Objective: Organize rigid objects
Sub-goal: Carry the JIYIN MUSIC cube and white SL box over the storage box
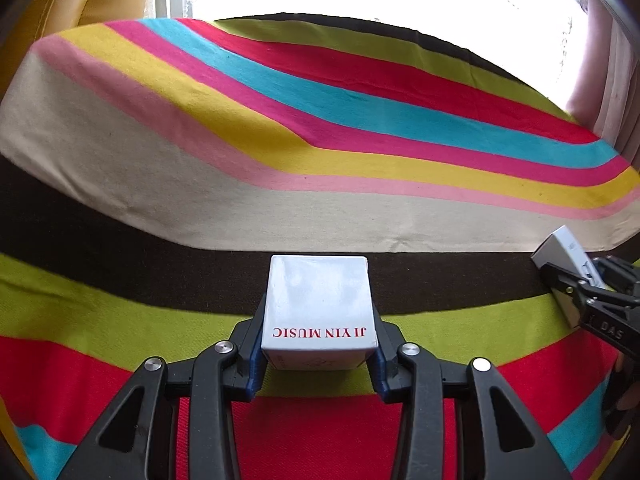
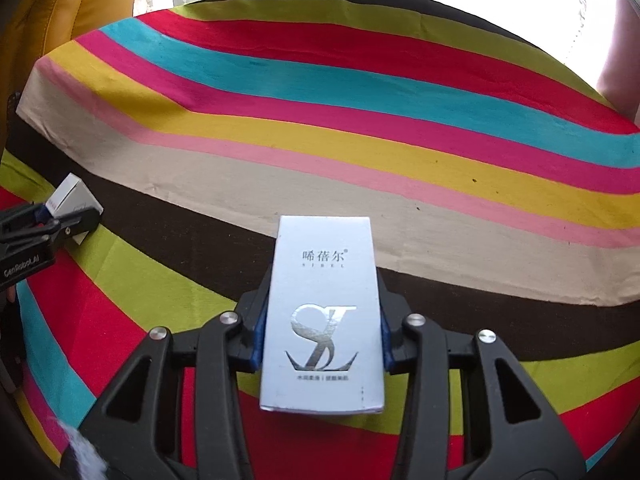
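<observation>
My left gripper is shut on a small white box printed "JI YIN MUSIC", held just above the striped cloth. My right gripper is shut on a taller silver-white box with a silver logo and Chinese print. In the left wrist view the right gripper and its box show at the right edge. In the right wrist view the left gripper and its box show at the left edge. The two grippers sit side by side, apart.
A multicoloured striped cloth covers the table, with a raised fold across the middle. A yellow leather seat stands at the far left. A bright window and a pink curtain lie behind the far edge.
</observation>
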Tool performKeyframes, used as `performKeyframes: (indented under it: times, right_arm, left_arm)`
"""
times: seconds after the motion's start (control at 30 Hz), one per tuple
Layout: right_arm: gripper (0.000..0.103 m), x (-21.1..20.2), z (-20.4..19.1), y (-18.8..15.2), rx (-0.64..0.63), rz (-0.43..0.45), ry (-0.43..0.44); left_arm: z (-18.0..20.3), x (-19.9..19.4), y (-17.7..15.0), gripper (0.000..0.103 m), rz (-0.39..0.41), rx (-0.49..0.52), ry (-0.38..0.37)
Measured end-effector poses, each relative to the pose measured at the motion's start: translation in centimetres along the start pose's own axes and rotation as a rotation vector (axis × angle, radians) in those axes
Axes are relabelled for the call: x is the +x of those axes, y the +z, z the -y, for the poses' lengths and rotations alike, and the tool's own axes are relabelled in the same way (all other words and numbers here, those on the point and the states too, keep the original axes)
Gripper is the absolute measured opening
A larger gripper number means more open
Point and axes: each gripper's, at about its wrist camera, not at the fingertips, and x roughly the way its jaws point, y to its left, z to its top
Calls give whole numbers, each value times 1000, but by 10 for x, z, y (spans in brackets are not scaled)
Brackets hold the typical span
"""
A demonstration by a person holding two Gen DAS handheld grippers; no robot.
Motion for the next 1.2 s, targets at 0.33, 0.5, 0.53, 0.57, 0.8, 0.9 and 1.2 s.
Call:
performKeyframes:
  times: [0.33, 0.5, 0.53, 0.57, 0.8, 0.9, 1.2]
  right_arm:
    - [45, -40, -47, -13, 79, -29, 39]
    - [45, -58, -75, -25, 30, -22, 47]
    - [45, -62, -80, -28, 21, -20, 47]
    - [45, -65, -83, -31, 15, -19, 50]
    - [45, -95, -85, -57, 9, -11, 59]
    - [45, -105, -87, -64, 5, 0, 49]
    - [45, -141, -70, -89, 27, 33, 28]
  left_arm:
    - [-8, -63, -48, 42, 45, -46, -74]
    - [-7, -77, -66, 42, 40, -20, -58]
    - [-6, -78, -67, 42, 37, -12, -56]
    - [-6, -80, -70, 42, 33, -10, -60]
    - [6, -96, -82, 42, 42, 30, -71]
    - [15, -104, -87, 42, 51, 56, -81]
    - [50, -122, -97, 42, 58, 146, -103]
